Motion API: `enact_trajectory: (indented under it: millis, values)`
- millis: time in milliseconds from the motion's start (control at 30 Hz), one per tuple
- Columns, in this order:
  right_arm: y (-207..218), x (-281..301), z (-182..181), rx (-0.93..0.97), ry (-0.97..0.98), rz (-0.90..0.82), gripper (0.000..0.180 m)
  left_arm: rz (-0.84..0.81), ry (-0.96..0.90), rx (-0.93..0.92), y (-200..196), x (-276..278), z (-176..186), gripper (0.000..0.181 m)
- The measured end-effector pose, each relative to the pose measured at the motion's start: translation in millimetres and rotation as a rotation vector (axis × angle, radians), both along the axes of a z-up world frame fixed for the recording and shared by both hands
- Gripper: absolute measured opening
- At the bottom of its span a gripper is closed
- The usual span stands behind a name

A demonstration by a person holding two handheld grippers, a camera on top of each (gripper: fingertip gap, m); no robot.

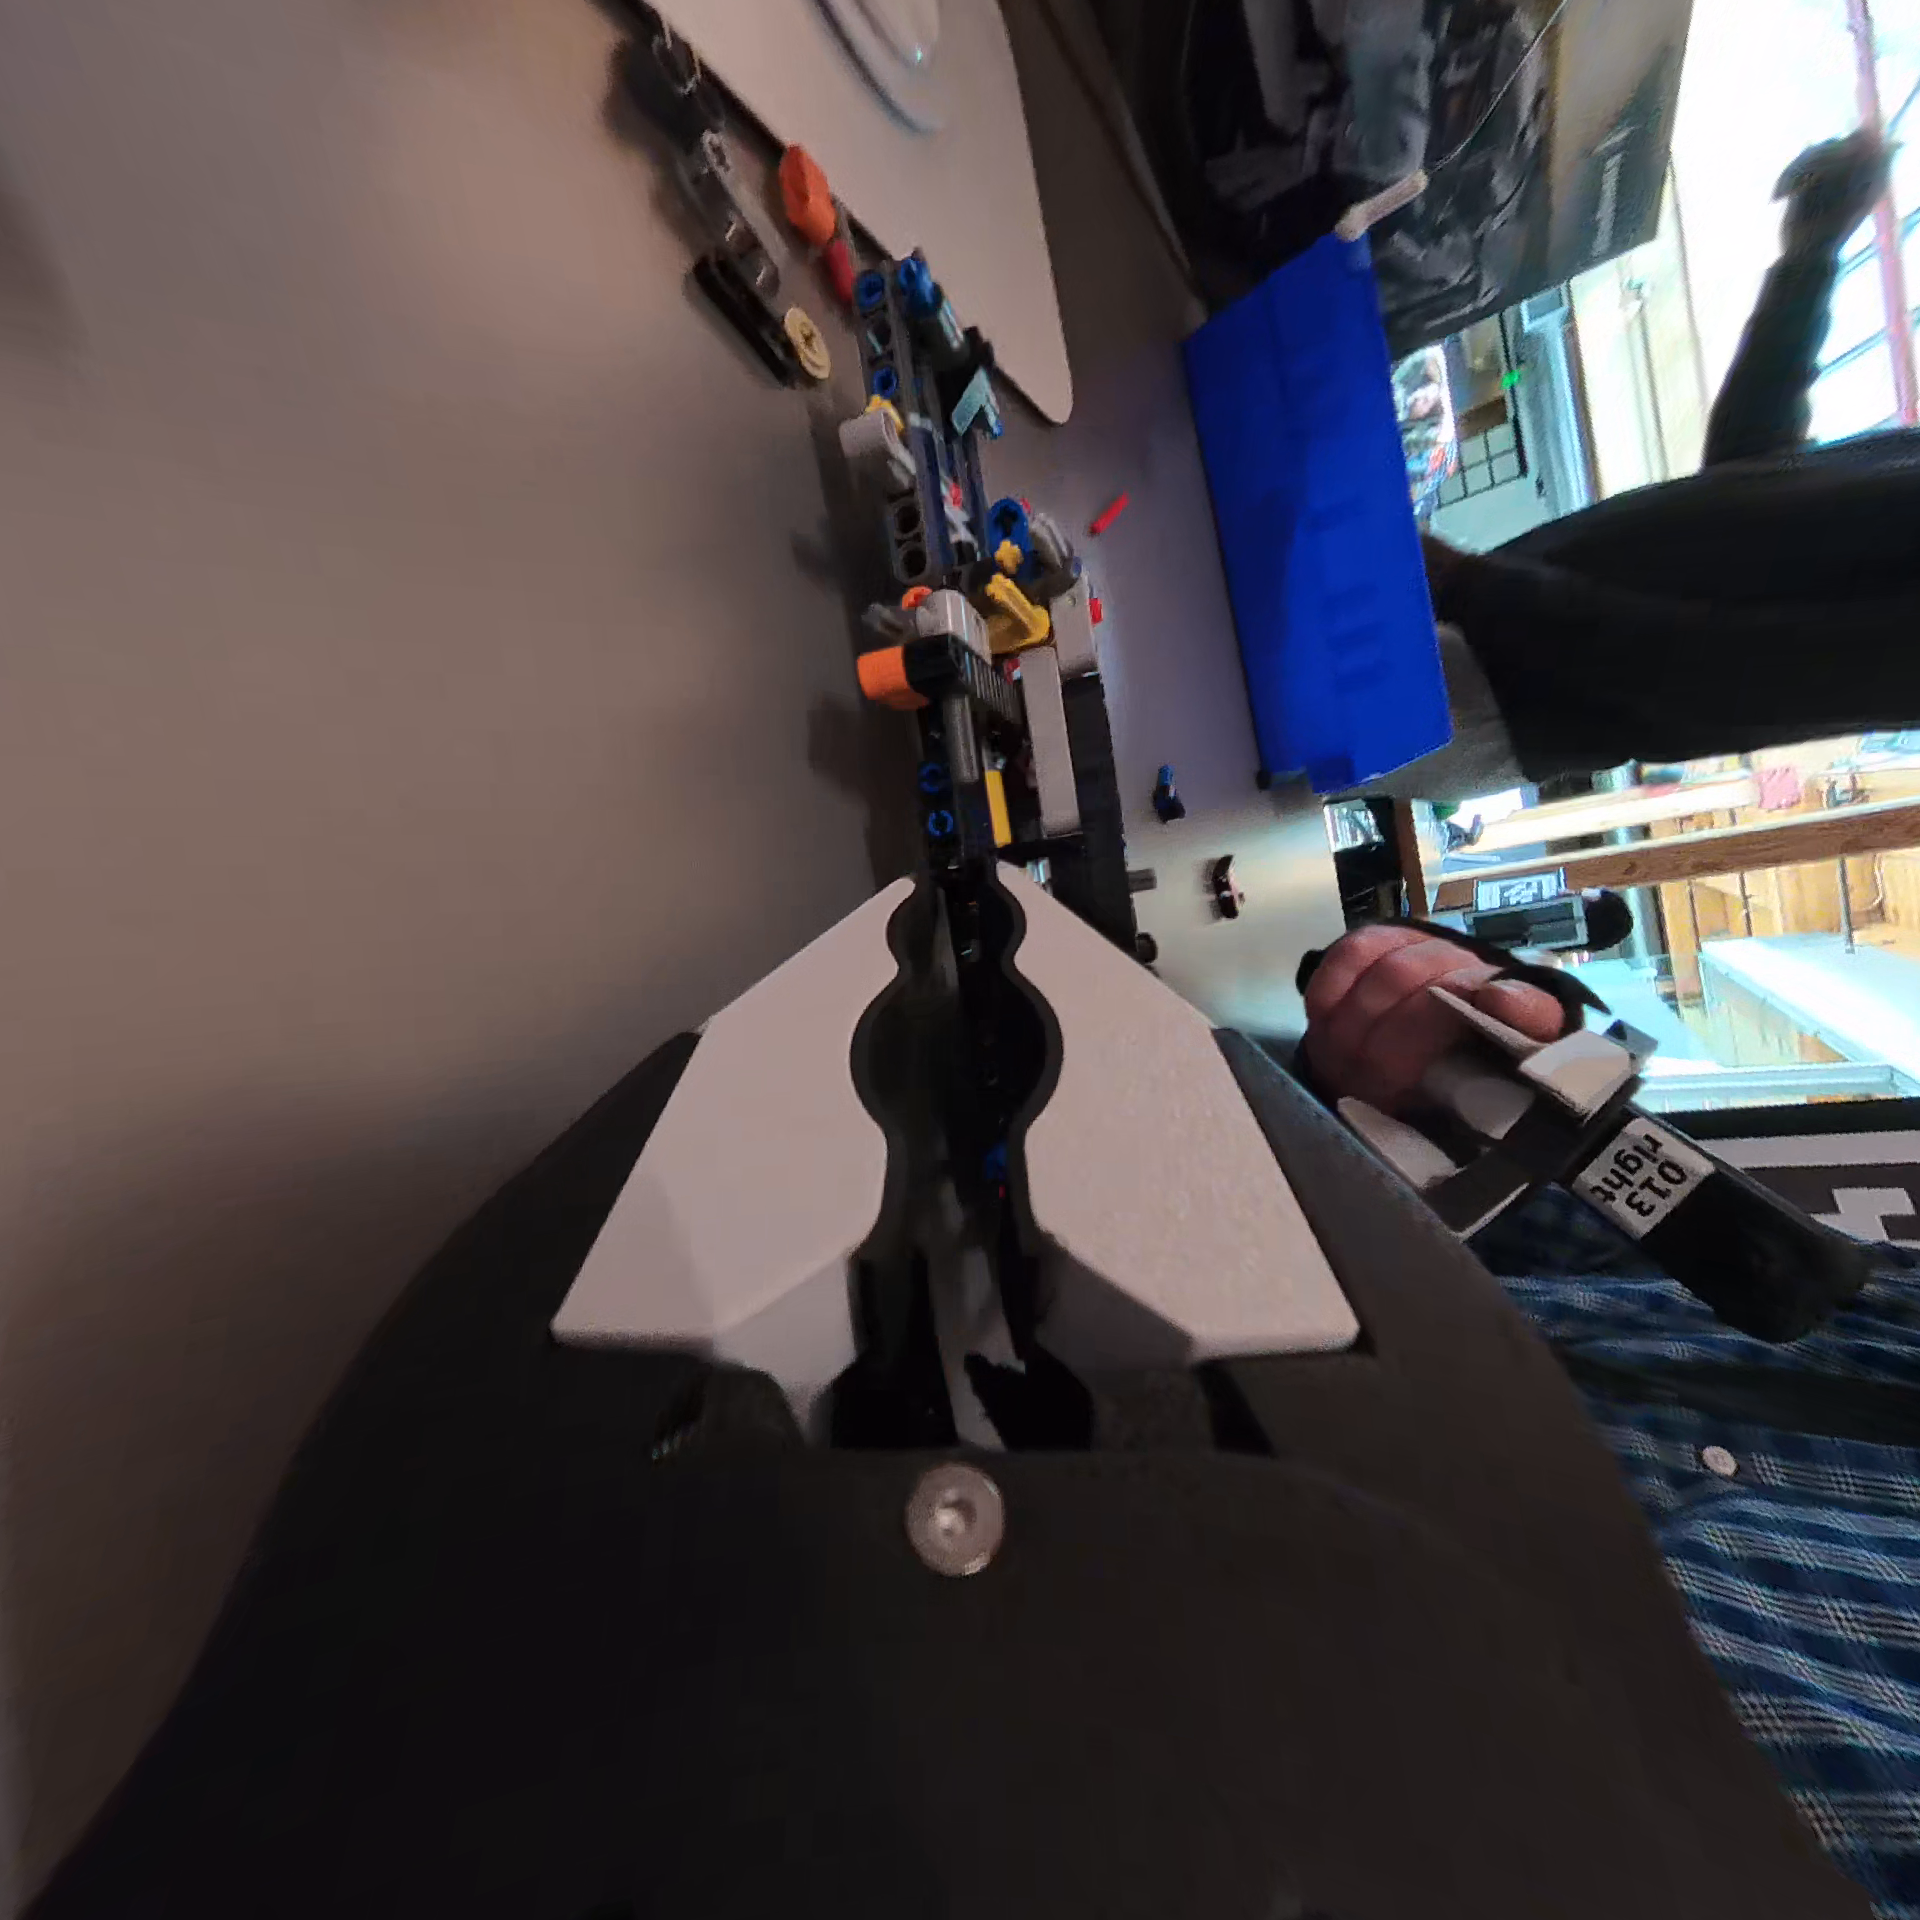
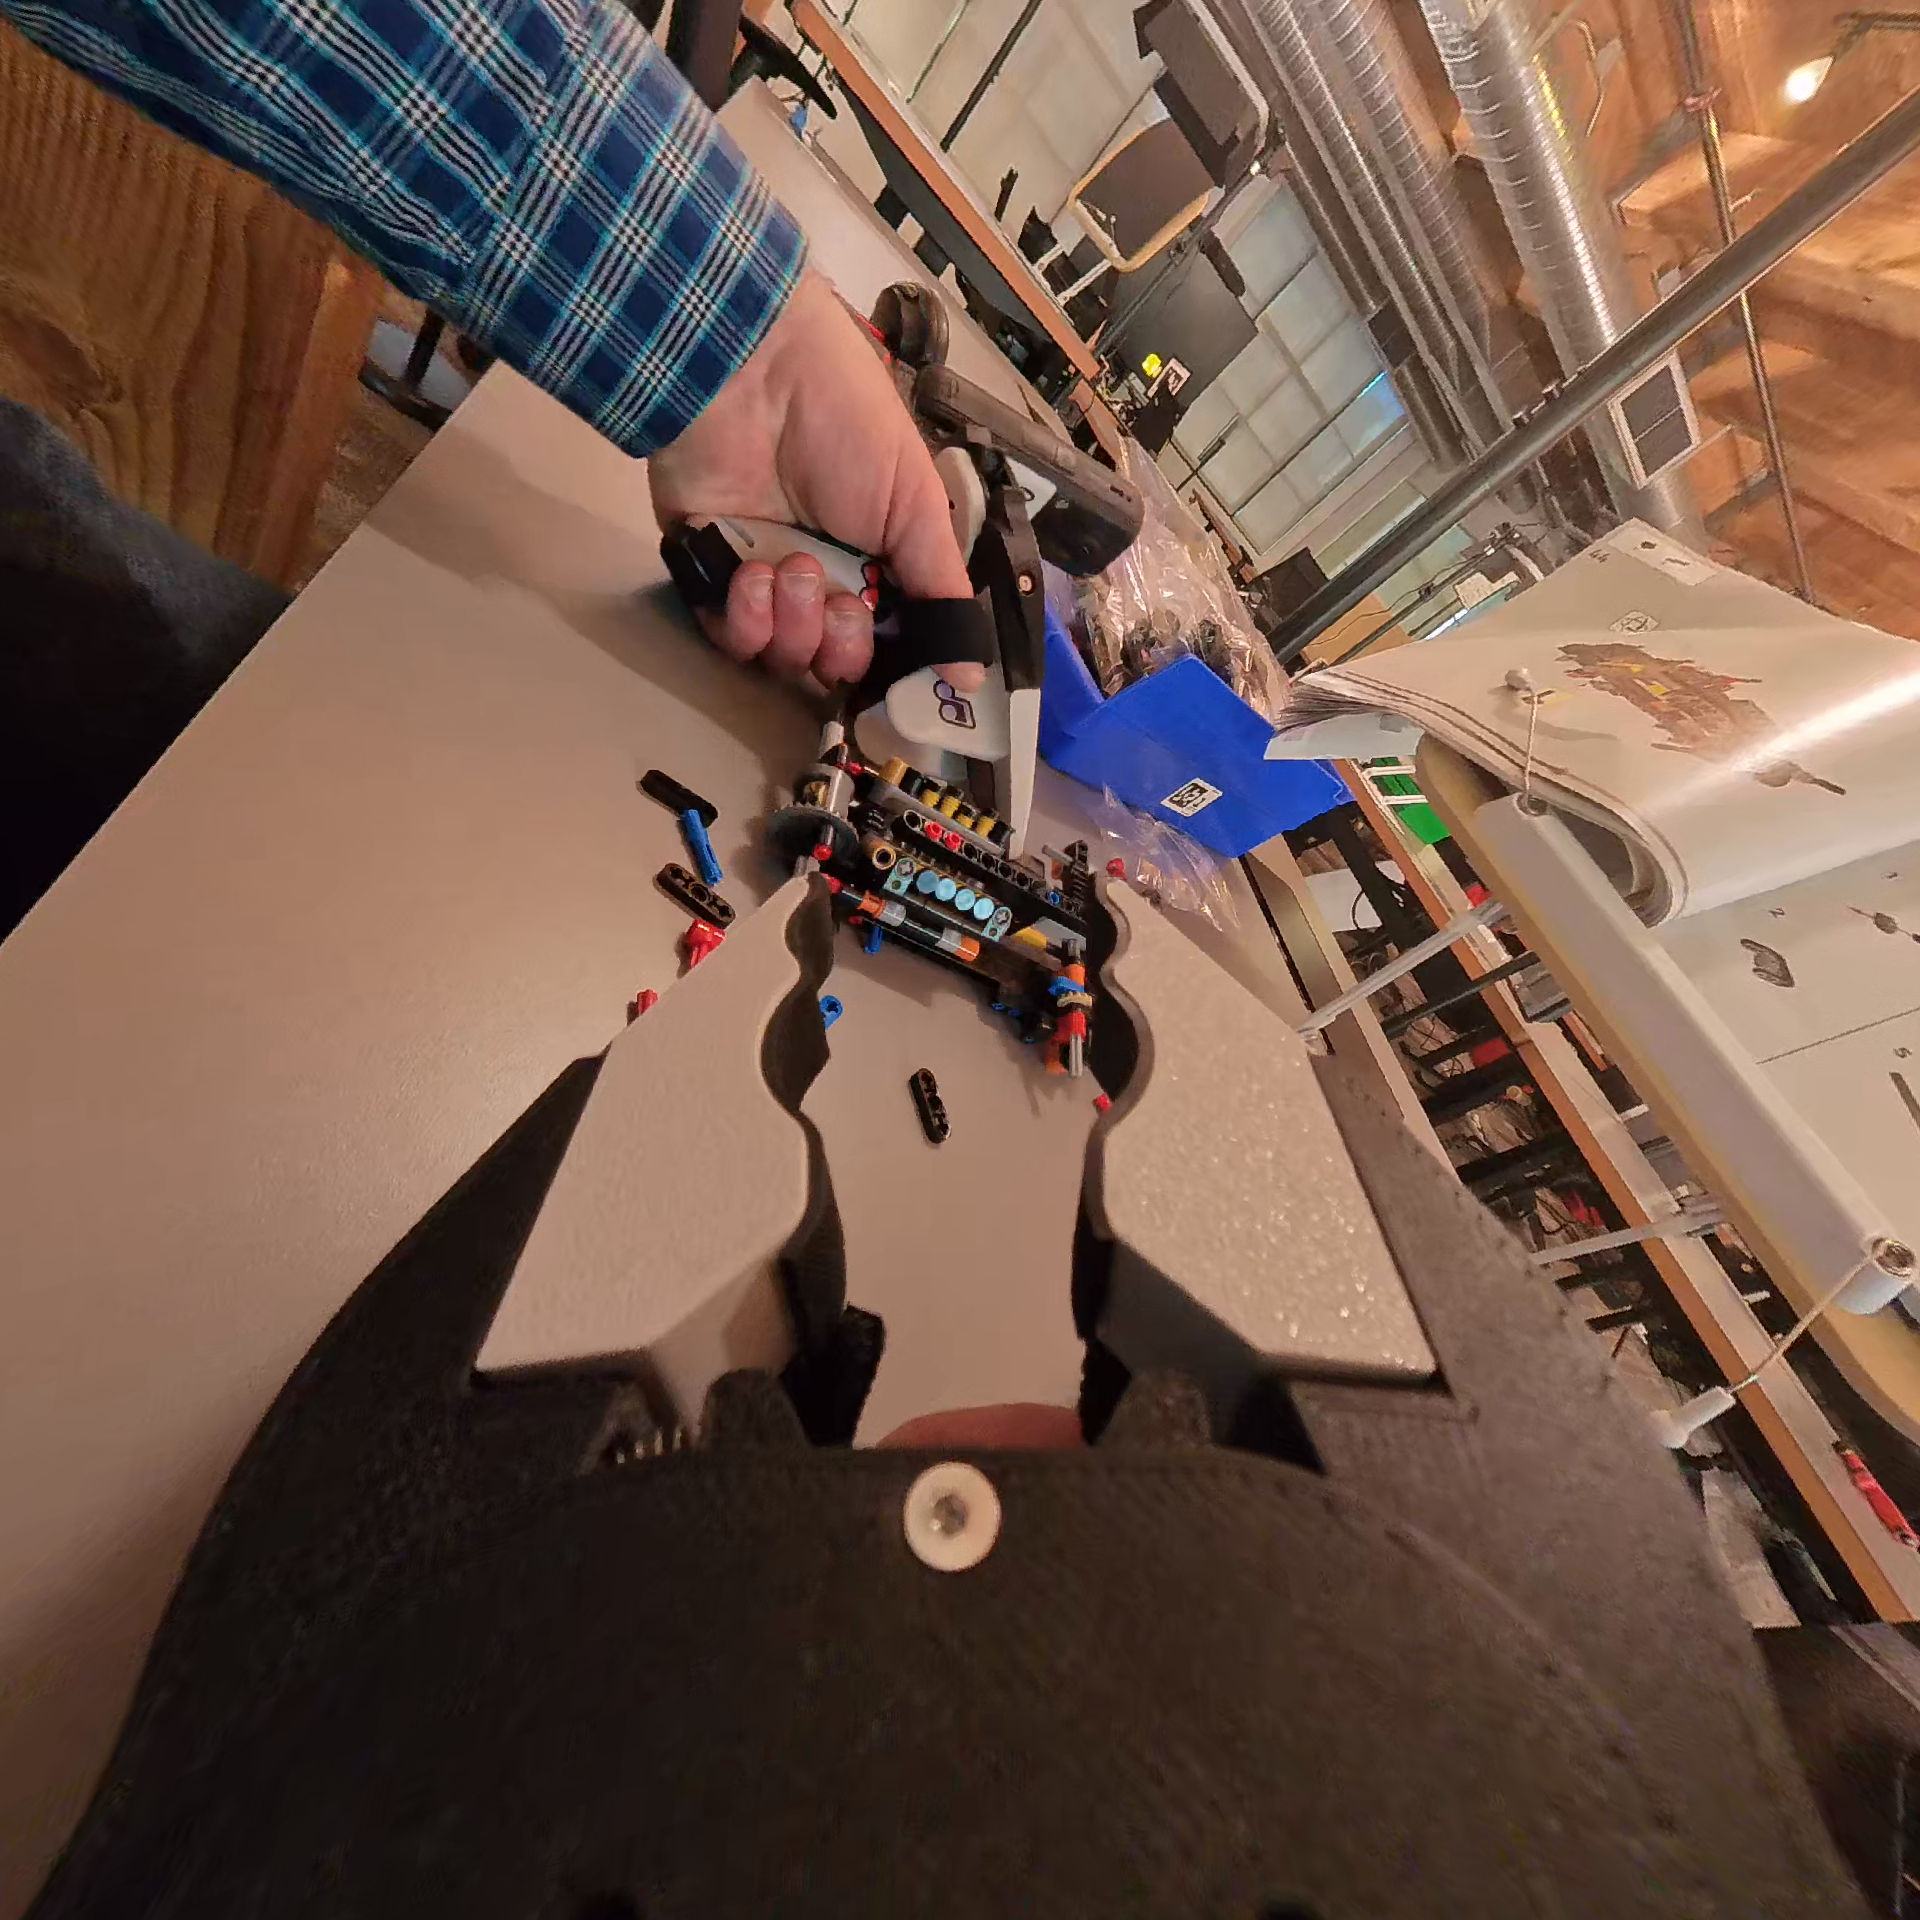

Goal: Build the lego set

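The lego assembly [image 1: 966, 623], a long build of black, grey, blue, yellow and orange technic parts, lies on the grey table [image 1: 416, 520]. My left gripper [image 1: 958, 881] is shut on the assembly's near end, with a dark beam pinched between the white fingers. In the right wrist view the left gripper [image 2: 1016, 826] comes down on the assembly [image 2: 966, 862] from above, held by a hand. My right gripper [image 2: 954, 891] is open and empty, its tips on either side of the assembly's near edge. A small black beam [image 2: 928, 1104] lies on the table between its fingers.
Loose black, blue and red pieces [image 2: 694, 894] lie left of the assembly. A blue bin [image 2: 1195, 758] and clear plastic bags [image 2: 1164, 603] stand behind it. An open instruction booklet [image 2: 1662, 707] is at the right. More loose parts [image 1: 805, 192] lie beyond the assembly. One gripper's finger ends stand about 20 centimeters off the other's.
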State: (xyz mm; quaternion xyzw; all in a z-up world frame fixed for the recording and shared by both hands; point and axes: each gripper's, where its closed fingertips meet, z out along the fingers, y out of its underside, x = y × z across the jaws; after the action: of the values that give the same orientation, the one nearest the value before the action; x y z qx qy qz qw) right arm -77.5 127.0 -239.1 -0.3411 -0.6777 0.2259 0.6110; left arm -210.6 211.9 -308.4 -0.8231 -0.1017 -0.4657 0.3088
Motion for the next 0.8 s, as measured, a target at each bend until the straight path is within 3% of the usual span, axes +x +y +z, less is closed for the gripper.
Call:
enact_trajectory:
  millis: [233,433,633,800]
  values:
    - [0.7,-0.3,-1.0,0.025,-0.015,-0.008,0.047,-0.064,0.144,-0.038,1.3,-13.1,-11.0,0.011]
    - [5.3,-0.1,-0.5,0.018,-0.017,-0.024,0.048,0.014,0.353,0.038,-18.3,-26.9,8.4,0.046]
    - [1.4,-1.0,-0.2,0.035,-0.018,-0.017,0.048,-0.037,0.645,0.082,-44.2,10.0,16.7,0.086]
    - [5.7,-0.6,-0.7,0.034,-0.019,-0.029,0.048,-0.094,0.772,0.057,-42.2,34.9,0.4,0.089]
